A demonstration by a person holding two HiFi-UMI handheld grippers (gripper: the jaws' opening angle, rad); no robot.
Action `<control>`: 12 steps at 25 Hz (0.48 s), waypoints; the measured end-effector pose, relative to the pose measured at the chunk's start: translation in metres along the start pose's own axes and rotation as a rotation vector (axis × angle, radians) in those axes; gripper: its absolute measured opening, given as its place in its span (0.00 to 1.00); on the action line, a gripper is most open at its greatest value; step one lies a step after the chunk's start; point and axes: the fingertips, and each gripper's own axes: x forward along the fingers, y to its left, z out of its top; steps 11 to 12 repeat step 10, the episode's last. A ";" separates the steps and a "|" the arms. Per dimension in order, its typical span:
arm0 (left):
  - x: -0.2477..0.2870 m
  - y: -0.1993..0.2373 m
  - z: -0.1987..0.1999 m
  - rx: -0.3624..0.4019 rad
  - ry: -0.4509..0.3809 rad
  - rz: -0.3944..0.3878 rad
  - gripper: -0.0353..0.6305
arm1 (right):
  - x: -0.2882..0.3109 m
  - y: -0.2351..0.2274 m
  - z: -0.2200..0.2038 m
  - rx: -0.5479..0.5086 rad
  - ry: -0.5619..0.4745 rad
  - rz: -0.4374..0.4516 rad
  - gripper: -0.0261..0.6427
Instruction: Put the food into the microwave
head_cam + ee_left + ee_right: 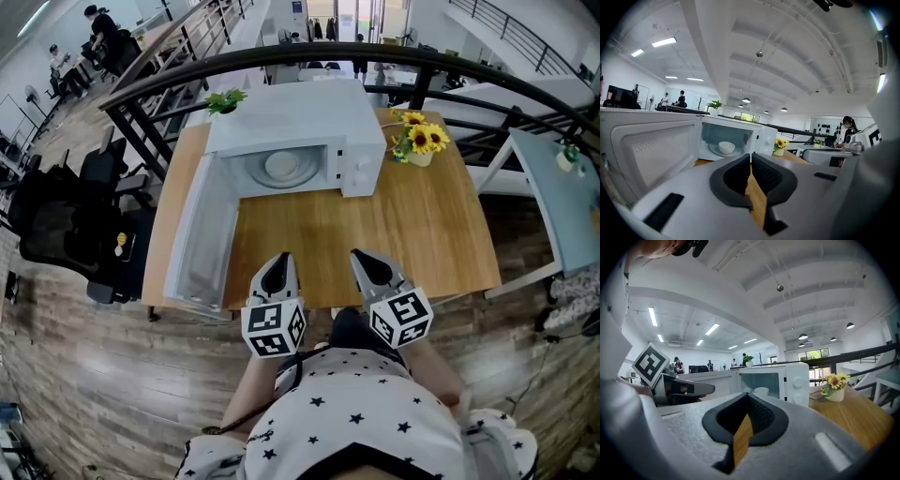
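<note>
Head view puts the round white bowl [281,166] inside the open white microwave [291,112]; we judge it light, stiff, breakable (best pinched at the rim). Left gripper [277,264] and right gripper [367,261] are closed, empty.

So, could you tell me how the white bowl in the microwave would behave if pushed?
The white bowl looks rigid and glazed, so it is probably slippery and breakable. It sits low and wide on the glass turntable, so it would likely slide rather than tip.
</note>
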 end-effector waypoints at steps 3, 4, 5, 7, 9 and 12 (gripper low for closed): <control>0.001 0.001 0.000 -0.004 0.000 0.004 0.07 | 0.001 -0.001 0.000 0.000 0.000 0.002 0.05; 0.001 0.001 0.001 -0.005 0.000 0.004 0.07 | 0.001 -0.001 0.001 -0.001 0.000 0.002 0.05; 0.001 0.001 0.001 -0.006 0.000 0.004 0.07 | 0.001 -0.001 0.001 -0.001 0.001 0.003 0.05; 0.002 0.001 0.001 -0.007 0.000 0.004 0.07 | 0.002 0.000 0.001 -0.001 0.001 0.005 0.05; 0.002 0.001 0.001 -0.007 0.002 0.003 0.07 | 0.002 0.000 0.000 0.001 0.002 0.006 0.05; 0.002 0.001 0.000 -0.007 0.003 0.003 0.07 | 0.002 0.000 0.000 0.002 0.002 0.007 0.05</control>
